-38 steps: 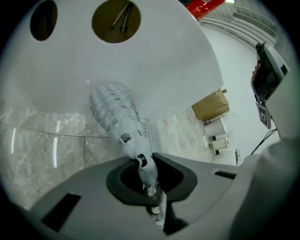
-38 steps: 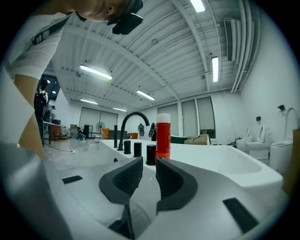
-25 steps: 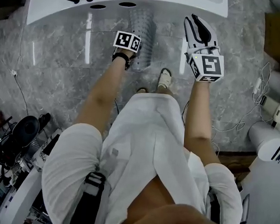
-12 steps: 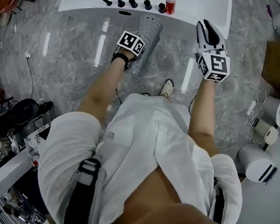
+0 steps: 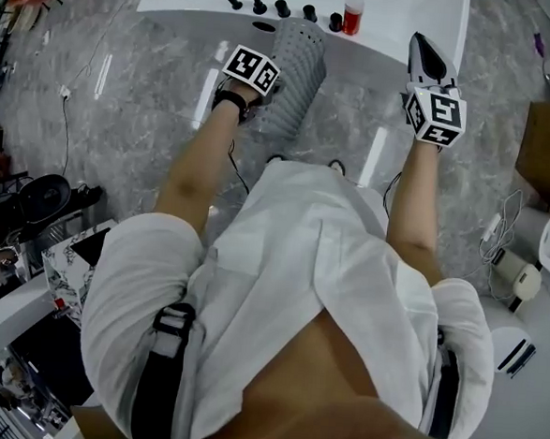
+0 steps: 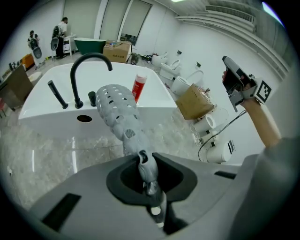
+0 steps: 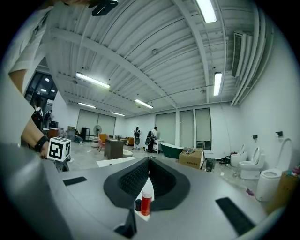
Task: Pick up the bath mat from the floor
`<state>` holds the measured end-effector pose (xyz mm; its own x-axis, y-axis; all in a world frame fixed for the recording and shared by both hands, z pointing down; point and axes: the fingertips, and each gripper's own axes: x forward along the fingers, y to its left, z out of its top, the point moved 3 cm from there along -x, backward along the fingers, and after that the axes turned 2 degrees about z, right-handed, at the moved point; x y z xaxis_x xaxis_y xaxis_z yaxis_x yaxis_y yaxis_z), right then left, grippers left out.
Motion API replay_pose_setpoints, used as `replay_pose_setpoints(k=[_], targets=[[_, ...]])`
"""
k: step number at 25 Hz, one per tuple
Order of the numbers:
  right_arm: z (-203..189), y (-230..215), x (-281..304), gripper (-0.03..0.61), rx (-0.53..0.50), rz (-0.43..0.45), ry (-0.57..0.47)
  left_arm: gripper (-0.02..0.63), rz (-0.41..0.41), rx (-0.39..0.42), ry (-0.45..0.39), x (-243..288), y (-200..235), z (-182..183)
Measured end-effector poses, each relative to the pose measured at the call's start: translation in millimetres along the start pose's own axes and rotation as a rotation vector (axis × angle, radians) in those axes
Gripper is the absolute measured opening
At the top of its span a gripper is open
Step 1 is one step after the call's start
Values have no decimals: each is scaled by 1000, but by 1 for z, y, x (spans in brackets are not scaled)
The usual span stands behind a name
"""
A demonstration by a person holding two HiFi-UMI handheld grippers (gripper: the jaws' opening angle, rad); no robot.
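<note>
Left hand-held gripper (image 6: 149,182) pinching the dangling bath mat (image 6: 117,108); right hand-held gripper (image 7: 148,162) empty, jaws just closed.

In the head view, the marker cube (image 5: 251,70) hid the left gripper's (image 5: 261,93) jaws and the bath mat's (image 5: 299,75) gripped end — its lower edge lay behind the white shirt (image 5: 300,263). 2 distant people (image 7: 153,135) were too small to make out.

The person wears a white short-sleeved shirt (image 5: 291,262), black straps (image 5: 166,366) and a black wristband (image 5: 229,99). The left gripper (image 6: 149,185) and right gripper (image 5: 423,46) are grey, each with a black-and-white marker cube (image 5: 251,69).
</note>
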<state>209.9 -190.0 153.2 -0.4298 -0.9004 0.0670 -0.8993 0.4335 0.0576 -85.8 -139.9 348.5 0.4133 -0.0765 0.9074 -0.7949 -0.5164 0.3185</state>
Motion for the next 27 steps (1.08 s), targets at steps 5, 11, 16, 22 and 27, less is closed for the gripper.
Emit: replay_pose_setpoints(k=[5,11,16,22,27], targets=[[10,0,20,26,-50,0,40,41,-29,-25,-13,-7,9,-3],[15,6,39,26,-49,2,35,41,-32,-38,11,-7,25,-13],[13,13,46,26,-40,6,35,41,-27,-39,38,-10,34,-25],[8,16,44,26,-34,13,42,41,-28,-41,48,-9,32,-31],[7,22,40,26,-35,23,39,41,-26,-39,48,-9,30,-35]])
